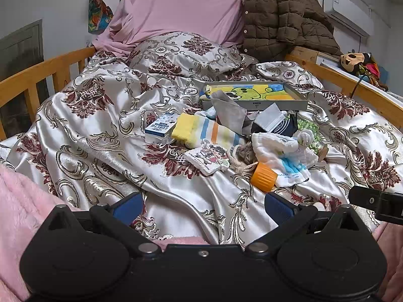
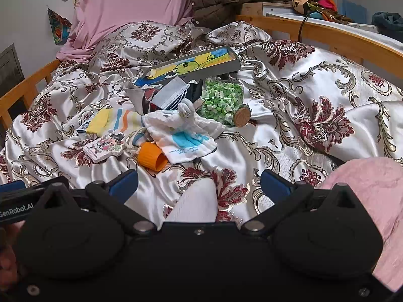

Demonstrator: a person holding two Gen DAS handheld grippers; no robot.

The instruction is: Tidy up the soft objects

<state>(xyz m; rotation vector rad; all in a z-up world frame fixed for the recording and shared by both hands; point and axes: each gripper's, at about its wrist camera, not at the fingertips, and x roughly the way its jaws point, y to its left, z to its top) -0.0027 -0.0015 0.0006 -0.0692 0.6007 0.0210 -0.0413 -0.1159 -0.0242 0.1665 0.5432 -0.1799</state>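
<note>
Clutter sits heaped in the middle of the satin bedspread [image 1: 100, 130], and both grippers hover low at the near edge, well short of it. The left gripper [image 1: 202, 206] has its blue-padded fingers spread wide with nothing between them but quilt; the right gripper [image 2: 200, 180] is just the same, jaws released and empty.

In the pile, a yellow-cuffed striped sock [image 1: 201, 130] lies beside a small blue-and-white carton [image 1: 158, 129]. Just in front of it rests a little cartoon-printed cloth [image 1: 207, 157], touching a twist of rope. To the right, a white washcloth with blue print [image 2: 181, 136] is bunched up, with an orange cap [image 2: 151, 157] poking out at its near edge. A grey face mask [image 2: 171, 93] and dark fabric lie behind that, and a cork-stoppered jar of green bits [image 2: 221, 100] is tipped on its side, cork pointing toward the camera. At the back, a shallow grey tray [image 1: 277, 104] holds a bright cartoon picture. A patterned pillow [image 1: 186, 50] and brown quilted coat [image 1: 284, 17] close off the headboard end.
</note>
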